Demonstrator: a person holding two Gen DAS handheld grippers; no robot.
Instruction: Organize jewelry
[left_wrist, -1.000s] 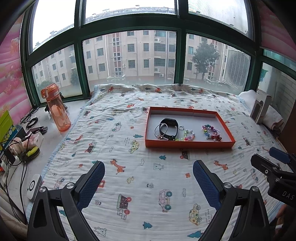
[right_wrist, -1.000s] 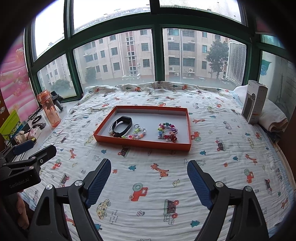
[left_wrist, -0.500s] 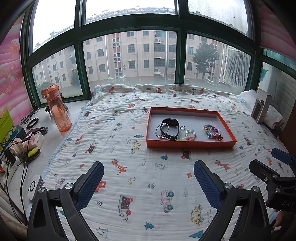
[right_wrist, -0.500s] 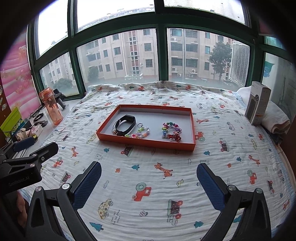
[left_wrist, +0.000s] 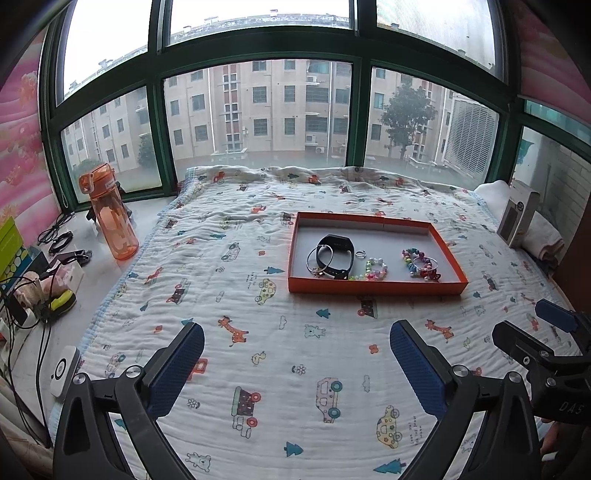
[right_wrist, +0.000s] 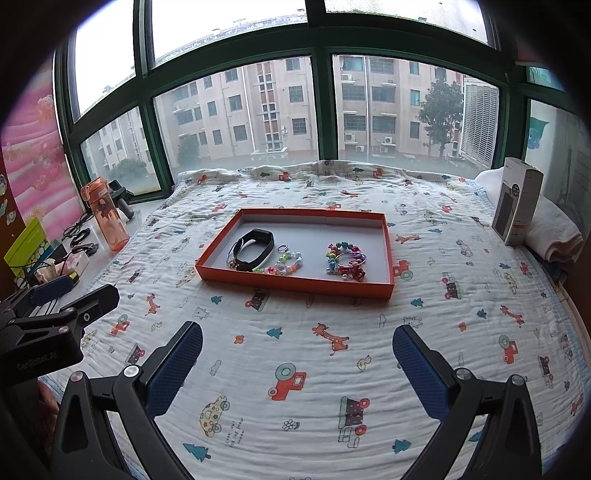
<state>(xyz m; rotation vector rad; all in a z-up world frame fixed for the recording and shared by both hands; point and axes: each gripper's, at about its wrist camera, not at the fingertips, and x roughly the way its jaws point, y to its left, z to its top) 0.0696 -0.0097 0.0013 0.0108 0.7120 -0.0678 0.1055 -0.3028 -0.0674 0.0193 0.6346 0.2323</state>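
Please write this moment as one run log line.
stage: approach | left gripper: open, empty | right gripper: open, empty | orange tray: on bed, holds black wristband, bead bracelets | contact: none

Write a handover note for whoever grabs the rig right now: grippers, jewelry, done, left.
Left gripper: open, empty, above the quilt.
Right gripper: open, empty, also short of the tray.
Orange tray holds everything: black band, thin bangle, small ring, pastel bead bracelet, bright bead bracelet.
Done: nothing gripped or visibly sorted.
Left: probably approach the tray and arrange each piece.
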